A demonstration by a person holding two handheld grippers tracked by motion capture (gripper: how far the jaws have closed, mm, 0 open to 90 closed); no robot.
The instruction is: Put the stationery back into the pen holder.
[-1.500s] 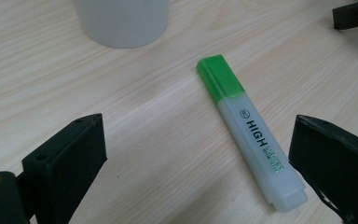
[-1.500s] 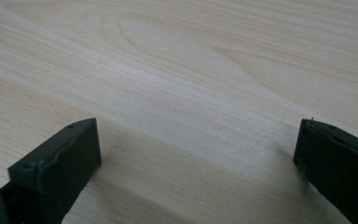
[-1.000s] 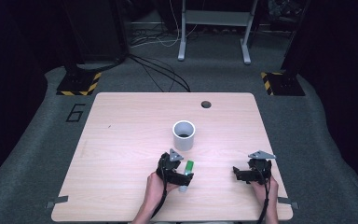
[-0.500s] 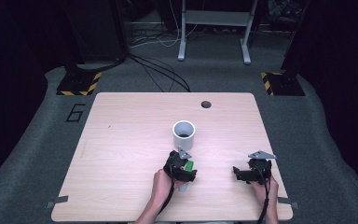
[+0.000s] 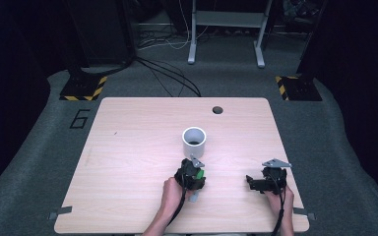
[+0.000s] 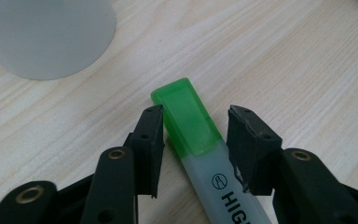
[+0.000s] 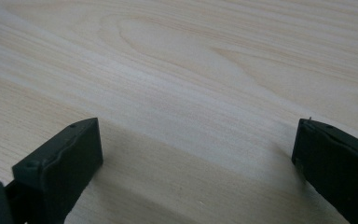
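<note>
Highlighter point(image 6: 200, 140) lies flat on the desk point(image 5: 128, 162) between the jaws of my left hand-held gripper point(image 6: 196, 140), its green cap point(image 6: 184, 116) pointing toward the white cup point(image 6: 46, 32) just beyond. My jaws have just been closing around it: the left pad seems to touch the cap's side, while a thin gap still shows at the right pad, so I judge it bracketed but not yet pinched. I expect it to be light and stiff, a hard plastic barrel with smooth, rather slippery sides. The flat faces should sit well against the pads. I am taking it where cap meets body; a squeeze on the cap alone might pull it off, so a hold slightly further down the barrel seems safer.

My right hand-held gripper point(image 5: 263, 182) rests on the desk well apart to the side, jaws spread wide with nothing in them. From the high view, the cup point(image 5: 194, 141) stands near the highlighter, with bare wood all round and the near desk edge close behind my hands.
</note>
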